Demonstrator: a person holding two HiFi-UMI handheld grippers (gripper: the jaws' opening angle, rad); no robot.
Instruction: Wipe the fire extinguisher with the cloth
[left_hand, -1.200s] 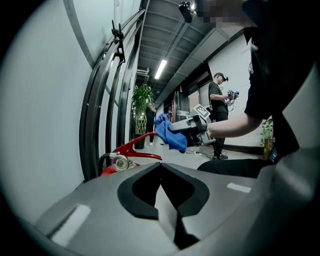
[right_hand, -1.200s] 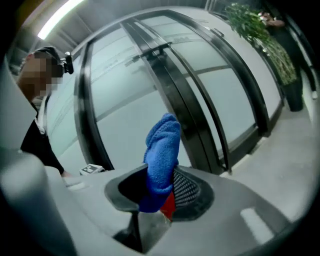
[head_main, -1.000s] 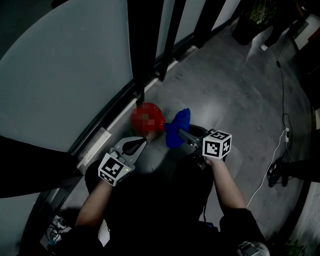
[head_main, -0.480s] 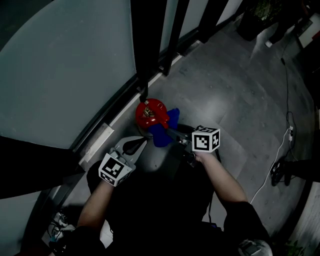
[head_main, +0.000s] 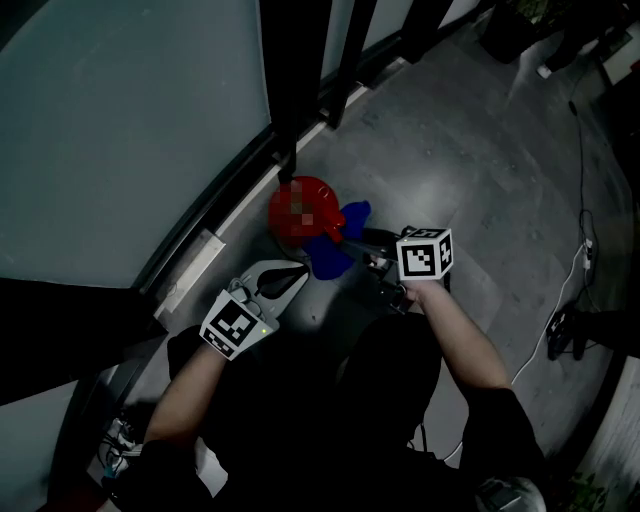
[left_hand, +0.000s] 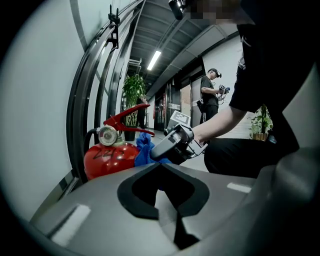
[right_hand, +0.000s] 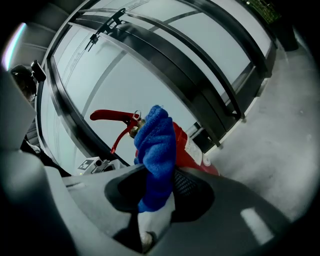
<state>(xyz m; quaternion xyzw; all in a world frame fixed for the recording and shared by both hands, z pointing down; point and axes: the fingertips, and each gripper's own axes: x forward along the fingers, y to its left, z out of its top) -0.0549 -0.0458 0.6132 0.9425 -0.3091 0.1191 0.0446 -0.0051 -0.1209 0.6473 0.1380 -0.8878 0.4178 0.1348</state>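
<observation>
A red fire extinguisher (head_main: 300, 212) stands on the grey floor at the foot of a glass wall; in the left gripper view the extinguisher (left_hand: 107, 157) shows its gauge and red lever. My right gripper (head_main: 348, 240) is shut on a blue cloth (head_main: 335, 243), and the cloth lies against the extinguisher's right side. In the right gripper view the cloth (right_hand: 157, 150) sticks up between the jaws in front of the red body (right_hand: 192, 152). My left gripper (head_main: 298, 274) hovers just short of the extinguisher, its jaws together with nothing between them.
Dark window-frame posts (head_main: 290, 90) rise right behind the extinguisher. A white cable (head_main: 560, 320) trails over the floor at the right. A white strip (head_main: 190, 285) runs along the wall base. In the left gripper view, a person (left_hand: 210, 97) and potted plants (left_hand: 132, 95) stand far down the corridor.
My right gripper has carried the cloth left from beside the extinguisher onto its right side, then slid it a little along the body. The left gripper has edged closer to the extinguisher.
</observation>
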